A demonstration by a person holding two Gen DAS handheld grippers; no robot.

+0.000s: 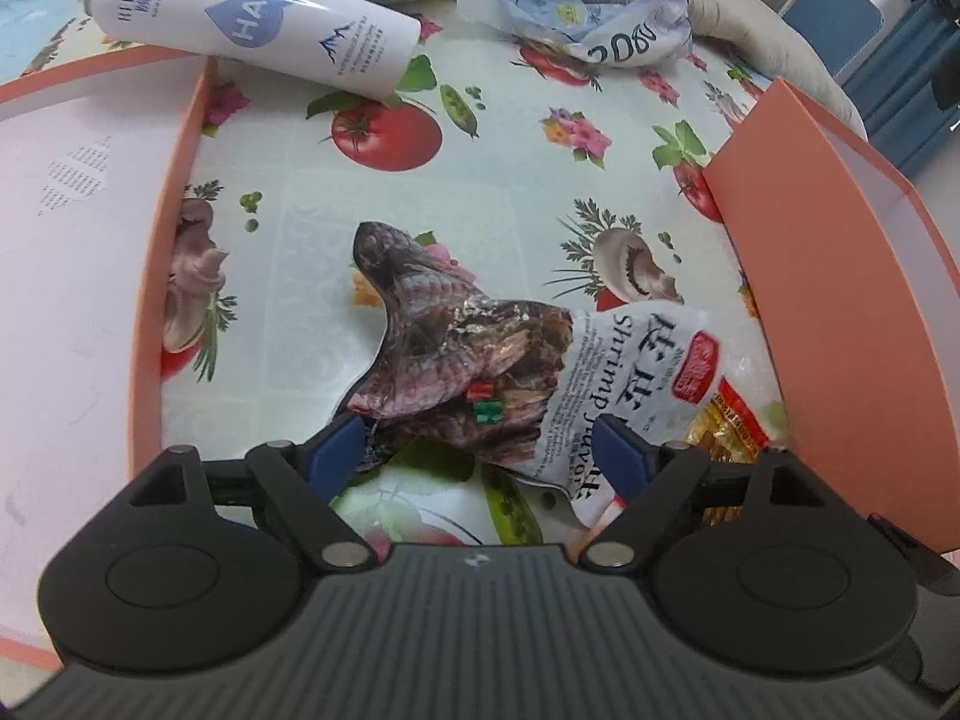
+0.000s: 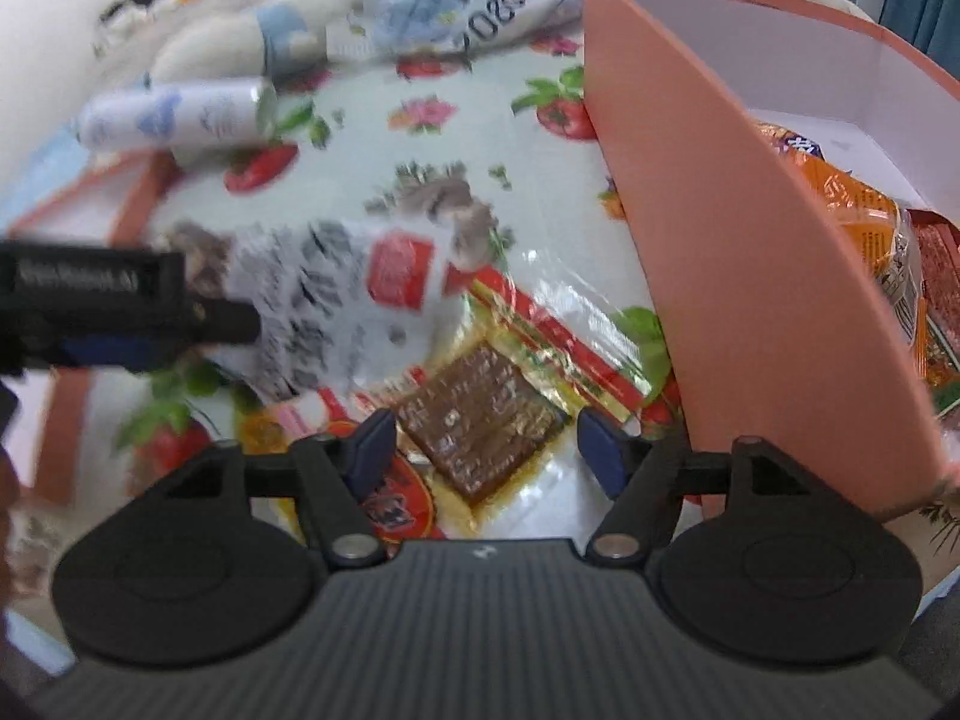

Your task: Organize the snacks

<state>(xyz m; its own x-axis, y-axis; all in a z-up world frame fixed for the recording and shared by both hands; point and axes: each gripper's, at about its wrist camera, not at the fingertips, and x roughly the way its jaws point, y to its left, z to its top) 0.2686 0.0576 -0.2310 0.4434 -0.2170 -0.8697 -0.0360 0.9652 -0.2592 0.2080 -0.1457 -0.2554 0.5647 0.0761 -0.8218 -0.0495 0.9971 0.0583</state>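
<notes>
My left gripper [image 1: 480,450] hangs wide, empty, over the shrimp snack bag [image 1: 540,372], print reading "Shrimp", lying on the tablecloth [image 1: 510,180] between salmon boxes. White bottle [image 1: 252,24] upper left reads "HA". My right gripper [image 2: 486,450], jaws wide, straddles the brown-square packet [image 2: 480,414] beside the right box [image 2: 750,276].

Table is covered with a glossy vinyl tablecloth [image 1: 510,138], pale ground printed with tomatoes, peas, mushrooms and flowers; diffuse light, soft glare on the plastic. A white cushioned edge [image 1: 774,42] runs along the far side, looks like a sofa or bedding. Beyond it, blue panels [image 1: 852,12] at top right, too distorted to identify.
</notes>
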